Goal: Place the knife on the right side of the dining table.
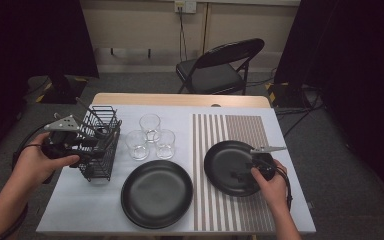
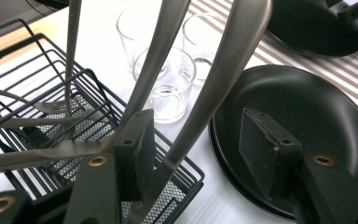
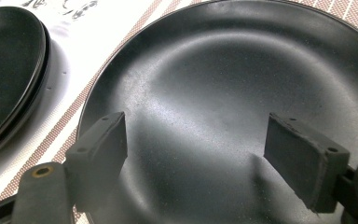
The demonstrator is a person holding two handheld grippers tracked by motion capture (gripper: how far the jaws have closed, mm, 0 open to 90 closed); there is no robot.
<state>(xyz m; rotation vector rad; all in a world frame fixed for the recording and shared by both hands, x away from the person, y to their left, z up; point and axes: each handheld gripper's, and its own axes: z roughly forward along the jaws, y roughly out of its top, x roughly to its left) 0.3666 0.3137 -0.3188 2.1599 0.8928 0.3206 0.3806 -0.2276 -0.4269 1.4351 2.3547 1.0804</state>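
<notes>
Now, with your left gripper's (image 2: 191, 154) half-open fingers (image 2: 137, 149) straddling the steel cutlery handle (image 2: 223, 79) standing in the black wire caddy (image 1: 100, 142) at the counter's left, centre it before squeezing, right gripper (image 3: 196, 154) wide over the black plate (image 3: 242, 84).

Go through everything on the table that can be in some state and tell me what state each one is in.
Left gripper: open around a cutlery handle, pads not pressing.
Right gripper: open over the plate on the striped mat.
Wire basket: upright, holding cutlery.
Three glasses: upright, empty.
Near plate: empty.
</notes>
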